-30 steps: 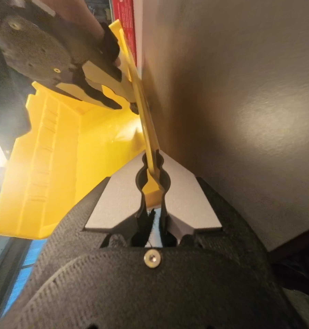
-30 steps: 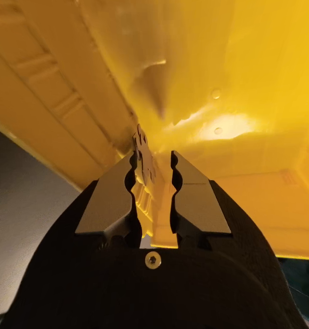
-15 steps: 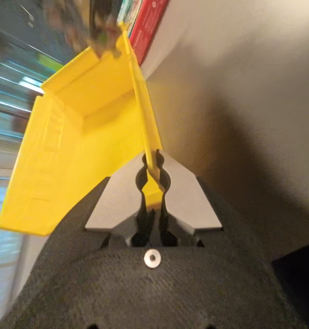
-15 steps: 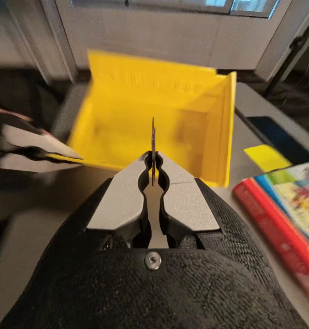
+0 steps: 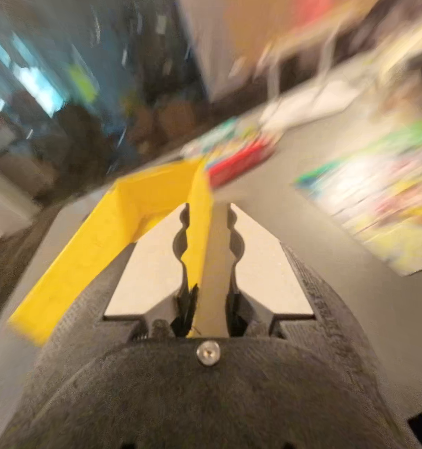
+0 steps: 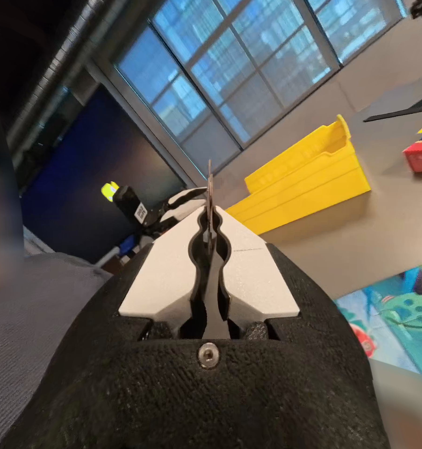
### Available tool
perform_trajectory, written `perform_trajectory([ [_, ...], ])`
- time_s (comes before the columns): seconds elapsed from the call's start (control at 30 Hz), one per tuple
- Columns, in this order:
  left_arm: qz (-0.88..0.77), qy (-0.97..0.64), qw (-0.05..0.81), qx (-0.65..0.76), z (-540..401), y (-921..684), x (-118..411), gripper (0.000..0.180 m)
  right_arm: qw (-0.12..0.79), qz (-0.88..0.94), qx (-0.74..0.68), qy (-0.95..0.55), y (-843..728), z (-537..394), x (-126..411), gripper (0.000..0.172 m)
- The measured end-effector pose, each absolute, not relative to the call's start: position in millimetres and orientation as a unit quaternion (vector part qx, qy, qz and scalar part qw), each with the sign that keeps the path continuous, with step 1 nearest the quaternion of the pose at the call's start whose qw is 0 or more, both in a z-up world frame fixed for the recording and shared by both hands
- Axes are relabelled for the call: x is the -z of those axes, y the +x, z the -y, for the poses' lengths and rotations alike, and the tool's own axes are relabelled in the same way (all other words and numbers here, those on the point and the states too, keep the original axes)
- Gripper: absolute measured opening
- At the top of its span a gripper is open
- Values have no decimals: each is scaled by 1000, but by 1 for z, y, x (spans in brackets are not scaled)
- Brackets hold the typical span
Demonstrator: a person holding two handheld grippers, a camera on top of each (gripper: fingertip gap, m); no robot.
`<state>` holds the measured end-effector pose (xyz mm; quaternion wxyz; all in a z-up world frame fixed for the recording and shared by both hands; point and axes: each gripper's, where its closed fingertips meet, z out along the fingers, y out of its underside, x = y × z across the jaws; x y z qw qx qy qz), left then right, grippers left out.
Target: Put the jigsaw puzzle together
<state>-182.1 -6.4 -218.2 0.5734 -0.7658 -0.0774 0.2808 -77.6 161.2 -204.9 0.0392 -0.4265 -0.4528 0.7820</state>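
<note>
Left gripper (image 5: pixel 208 206): jaws parted, straddling yellow bin (image 5: pixel 122 218) wall, visible gap on right side, not clamped. Right gripper (image 6: pixel 210 211): pinched on thin flat puzzle piece (image 6: pixel 210 192), edge-on, raised well clear of bin. Colourful picture board (image 6: pixel 399 315) lying nearby on grey table (image 6: pixel 314 243).

left wrist view: heavy motion blur, streaked diagonally; background room, colourful boxes (image 5: pixel 365 201) and yellow bin (image 5: pixel 122 233) smeared, only the near gripper body passably sharp. warm indoor light, table (image 5: pixel 290 218) evenly lit, no hard shadows. right wrist view: much sharper, slight softness at the window (image 6: pixel 229 73). cool blue daylight through the panes, dim dark upper left corner. yellow bin (image 6: pixel 309 184) brightly lit. wide-angle bending at the edges; blurred patches at far left and lower right.
</note>
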Motion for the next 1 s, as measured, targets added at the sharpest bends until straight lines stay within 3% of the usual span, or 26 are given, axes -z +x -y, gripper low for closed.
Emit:
perform_trajectory([
  [0.1, 2, -706, 696, -134, -65, -85, 189, 31, -3, 427, -807, -408, -56, -159, 207, 1],
  [0.2, 11, -735, 670, 105, -119, -33, 208, 56, -17, 414, -822, -390, -42, -158, 209, 1],
  [0.27, 33, -723, 658, 209, -136, -24, 212, 46, -21, 408, -829, -382, -33, -160, 210, 1],
  [0.4, 23, -721, 661, 208, -152, -17, 220, 7, -19, 412, -830, -375, -19, -165, 213, 1],
  [0.47, 8, -722, 653, 229, -154, -8, 222, 2, -24, 416, -831, -369, -12, -168, 215, 3],
  [0.77, 17, -730, 628, 271, -154, -9, 232, 0, 16, 440, -805, -397, -6, -183, 234, 5],
  [1.0, 38, -732, 611, 299, -150, -15, 247, 0, -21, 450, -785, -425, -8, -184, 253, 3],
])
